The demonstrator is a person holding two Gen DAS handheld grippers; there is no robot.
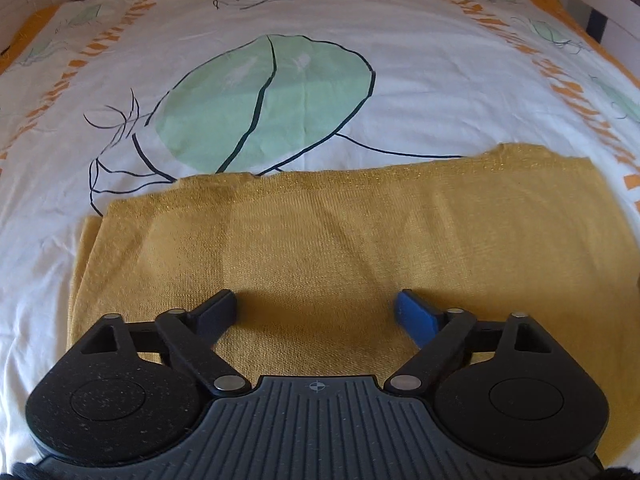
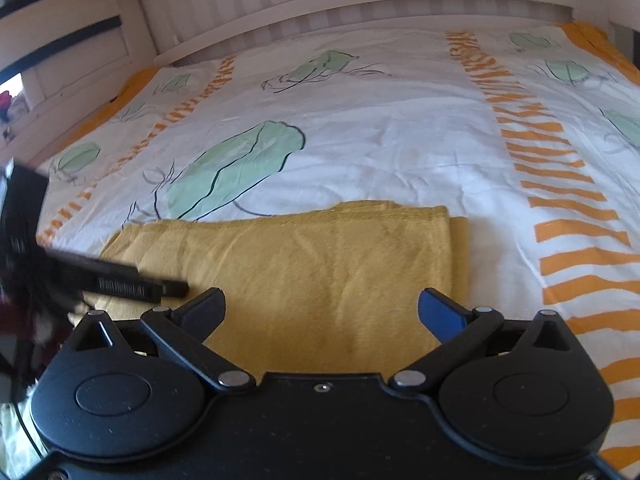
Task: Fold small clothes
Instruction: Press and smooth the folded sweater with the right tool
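Mustard knit garment (image 1: 320, 232) lies flat on the printed duvet cover (image 1: 280, 40), already doubled over: in the right wrist view a lower layer peeks out past the top layer along its right side. Long axis runs crosswise to both sets of fingers, left to right.

Left gripper (image 1: 316, 312): fingers wide apart, nothing between the pads; cloth lies directly beneath and ahead, its far edge well ahead of the tips and its left edge off to the left of them. Fingertips look close to the fabric, perhaps touching. Blur and shadow make it hard to say.

Right gripper (image 2: 320, 312): fingers likewise apart and empty, hovering over the near part of the cloth, with the garment's right edge just beyond the right finger.

Each hand is nearest its own end, so the next fold probably takes one short end across towards the other.

Bed frame (image 2: 360, 4) beyond the duvet.
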